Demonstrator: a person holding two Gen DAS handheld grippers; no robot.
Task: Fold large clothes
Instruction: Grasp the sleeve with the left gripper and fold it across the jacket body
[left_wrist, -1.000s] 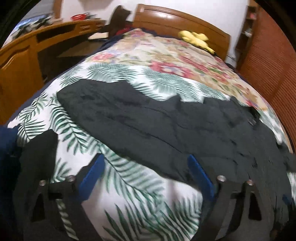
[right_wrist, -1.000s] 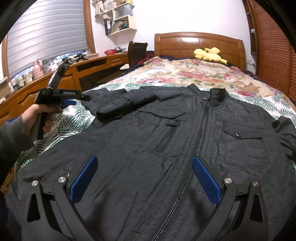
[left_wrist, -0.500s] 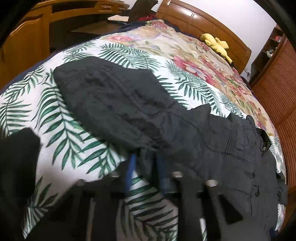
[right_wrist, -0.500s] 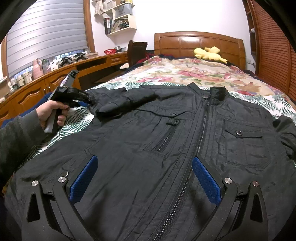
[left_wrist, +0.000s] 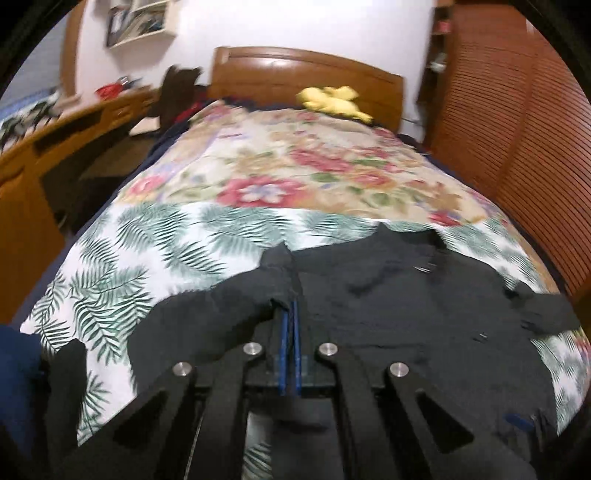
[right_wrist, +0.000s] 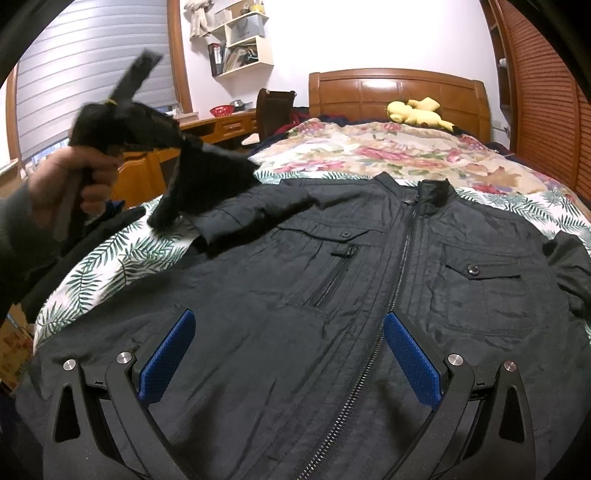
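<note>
My left gripper is clamped on the end of the jacket's sleeve and holds it up off the bed; my right gripper hangs wide open and empty over the jacket, which lies flat, zipped, front up on the leaf-print sheet. The risk I see: the pinch takes only a thin bit of cuff, and this cloth looks slick and light — it may slide out if I pull hard. With nothing pinning the body, a pull could also drag the whole jacket sideways and crease it. The shell is black, faintly shiny, finely wrinkled, with a metal zip, buttoned pocket flaps and a short stand-up collar — soft, shapeless, quick to bunch.
</note>
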